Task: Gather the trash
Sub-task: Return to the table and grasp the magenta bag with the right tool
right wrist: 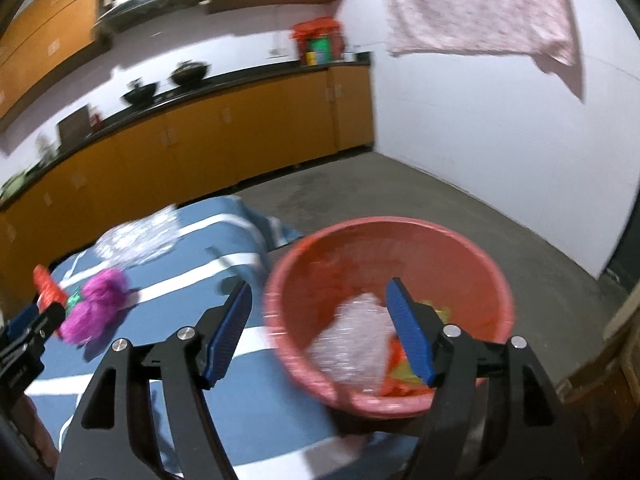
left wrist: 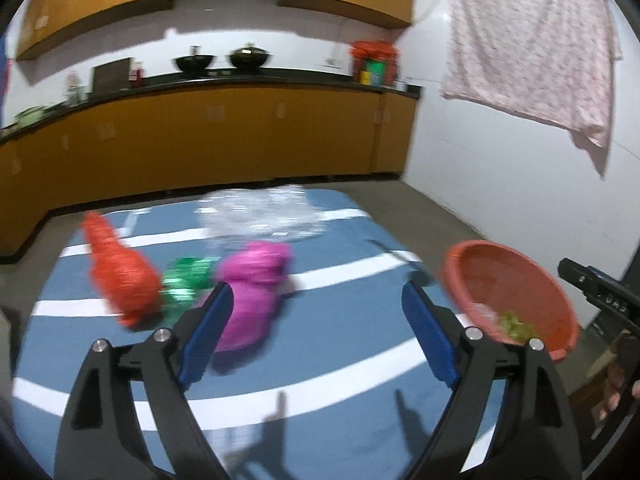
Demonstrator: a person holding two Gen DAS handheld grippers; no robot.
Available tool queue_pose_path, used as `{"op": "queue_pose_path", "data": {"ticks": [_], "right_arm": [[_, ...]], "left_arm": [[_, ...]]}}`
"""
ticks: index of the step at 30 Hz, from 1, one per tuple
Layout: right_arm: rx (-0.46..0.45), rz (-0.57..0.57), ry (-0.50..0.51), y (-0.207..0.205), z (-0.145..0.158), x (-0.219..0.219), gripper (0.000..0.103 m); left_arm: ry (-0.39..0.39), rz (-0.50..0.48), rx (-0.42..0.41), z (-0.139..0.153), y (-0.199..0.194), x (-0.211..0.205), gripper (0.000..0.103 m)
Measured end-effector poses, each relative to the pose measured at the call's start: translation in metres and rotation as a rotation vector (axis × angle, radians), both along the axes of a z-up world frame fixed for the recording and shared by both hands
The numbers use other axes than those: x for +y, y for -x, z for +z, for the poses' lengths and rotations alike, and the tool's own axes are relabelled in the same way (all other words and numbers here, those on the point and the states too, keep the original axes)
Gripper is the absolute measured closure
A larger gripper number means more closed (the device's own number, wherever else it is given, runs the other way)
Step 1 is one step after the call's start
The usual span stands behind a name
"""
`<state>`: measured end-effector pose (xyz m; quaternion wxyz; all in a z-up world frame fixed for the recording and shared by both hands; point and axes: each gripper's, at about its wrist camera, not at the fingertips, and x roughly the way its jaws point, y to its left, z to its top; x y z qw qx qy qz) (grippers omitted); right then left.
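Left gripper (left wrist: 316, 308) jaws apart, nothing clamped, over blue white-striped cloth (left wrist: 340, 364) covering the surface. Right gripper (right wrist: 320, 320) jaws apart too, empty, hovering over red basin (right wrist: 492, 276).

Trash on cloth, left wrist view: magenta crumpled bag (left wrist: 252, 292) just at 12 o'clock off the left pad, partly behind it; green shiny scrap (left wrist: 186, 280) touching it at 9 o'clock; orange-red bag (left wrist: 120, 272) further at 9 o'clock, touching green scrap; clear crinkled plastic (left wrist: 260, 216) at 12 o'clock behind the magenta bag, near far edge of cloth.

Basin at 3 o'clock of the cloth, at its edge. Inside basin, right wrist view: clear plastic wad (right wrist: 352, 344), orange and yellow-green scraps (right wrist: 404, 376) beside it at 4 o'clock, partly hidden by right pad.

Heavy motion blur, both views. Fingers of a hand (left wrist: 612, 384) visible at 4 o'clock edge of left view, on the other gripper.

Background: orange cabinets (left wrist: 200, 136), pink cloth hanging on white wall (left wrist: 528, 40).
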<state>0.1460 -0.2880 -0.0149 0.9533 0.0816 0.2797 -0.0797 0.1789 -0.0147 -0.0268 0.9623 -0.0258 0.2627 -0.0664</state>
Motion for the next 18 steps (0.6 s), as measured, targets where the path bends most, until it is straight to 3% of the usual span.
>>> {"op": "queue_pose_path", "data": {"ticks": [5,10,18], "right_arm": [[0.001,0.104,0.018,-0.012,0.002,0.05,0.034],[0.009,0.198,0.036,-0.025,0.003,0.1,0.034],[0.05,0.296,0.012,-0.046,-0.008,0.168,0.034]], "left_arm": [[-0.04,0.141,-0.011,-0.004,0.011,0.062,0.014],[-0.028,0.272,0.011,-0.009,0.018,0.122,0.012],[-0.015,0.37,0.024,-0.016,0.031,0.178,0.008]]}}
